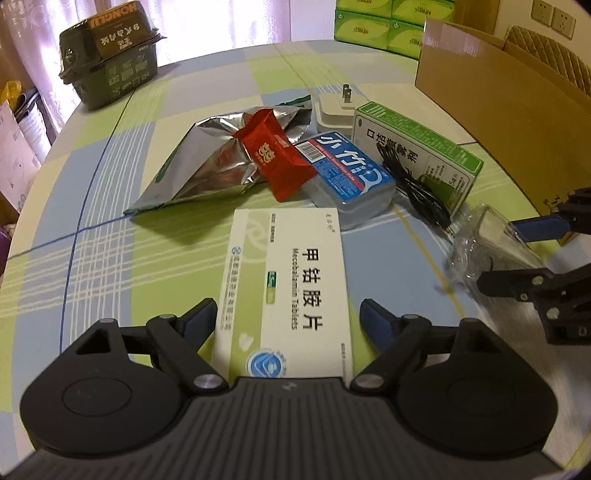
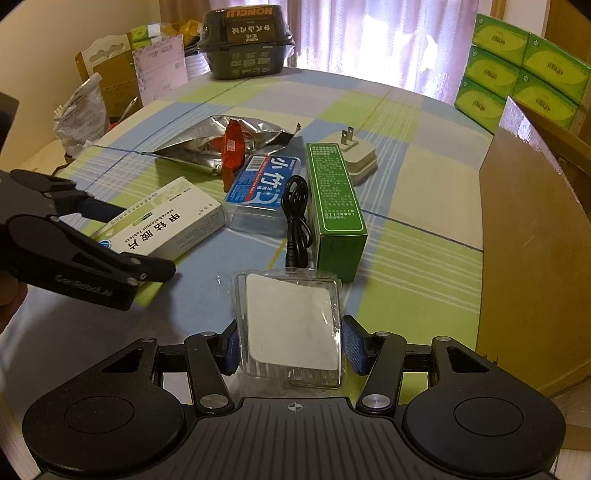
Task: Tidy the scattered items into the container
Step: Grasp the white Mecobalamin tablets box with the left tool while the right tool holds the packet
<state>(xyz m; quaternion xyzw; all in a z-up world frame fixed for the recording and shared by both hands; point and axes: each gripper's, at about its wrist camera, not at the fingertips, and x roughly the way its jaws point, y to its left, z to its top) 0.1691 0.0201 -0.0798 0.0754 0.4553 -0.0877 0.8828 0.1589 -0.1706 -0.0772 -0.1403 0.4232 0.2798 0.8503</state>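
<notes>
A white tablets box lies on the checked tablecloth between the fingers of my left gripper, which is open, with a small gap at the right pad. The right wrist view shows that gripper straddling the same box. My right gripper has both blue pads against a clear plastic packet holding a white pad. From the left wrist view that packet sits near the table's right edge. The open cardboard box stands just right of it.
In the middle lie a silver foil pouch, a red sachet, a blue floss case, a black cable, a green carton and a white plug. A dark food bowl and green tissue packs stand at the back.
</notes>
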